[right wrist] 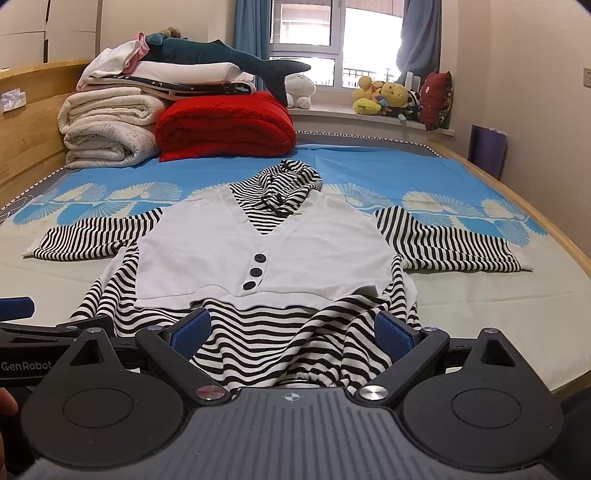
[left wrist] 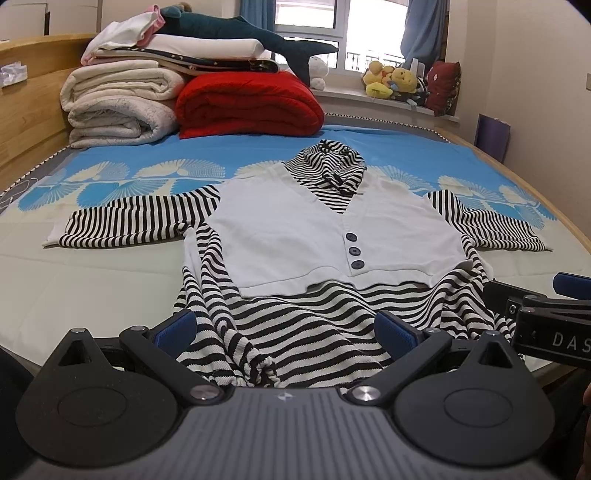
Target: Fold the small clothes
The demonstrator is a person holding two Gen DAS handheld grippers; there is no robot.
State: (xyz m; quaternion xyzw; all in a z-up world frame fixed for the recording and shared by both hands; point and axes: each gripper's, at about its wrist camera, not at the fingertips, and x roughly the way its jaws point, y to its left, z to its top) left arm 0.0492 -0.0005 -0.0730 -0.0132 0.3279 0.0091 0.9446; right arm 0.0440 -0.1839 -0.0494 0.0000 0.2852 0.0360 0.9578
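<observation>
Striped hooded dress (left wrist: pixel 325 306) with a white buttoned vest panel (left wrist: pixel 295 229), laid face up on the bed (left wrist: pixel 92 280), hood (left wrist: pixel 328 162) toward the window and both sleeves spread sideways. Left gripper (left wrist: pixel 284 332), jaws spread wide, sits at the near hem: the bunched, striped lower edge lies between the two blue pads (left wrist: pixel 177 328) without being pinched, the fabric rising in a fold just inside the left pad. Right gripper (right wrist: pixel 291 332), jaws likewise spread, sits at the same hem further to the right; the striped skirt fills the gap between its pads (right wrist: pixel 393 332), and a raised fold touches the right pad. Each gripper appears at the edge of the other's view, close alongside. Three dark buttons (right wrist: pixel 255 272) mark the vest's centre, well beyond both jaws. Background: folded white blankets (left wrist: pixel 118 103), a red quilt (left wrist: pixel 247 103), a plush shark (left wrist: pixel 240 33), and stuffed toys (left wrist: pixel 395 79) on the windowsill
</observation>
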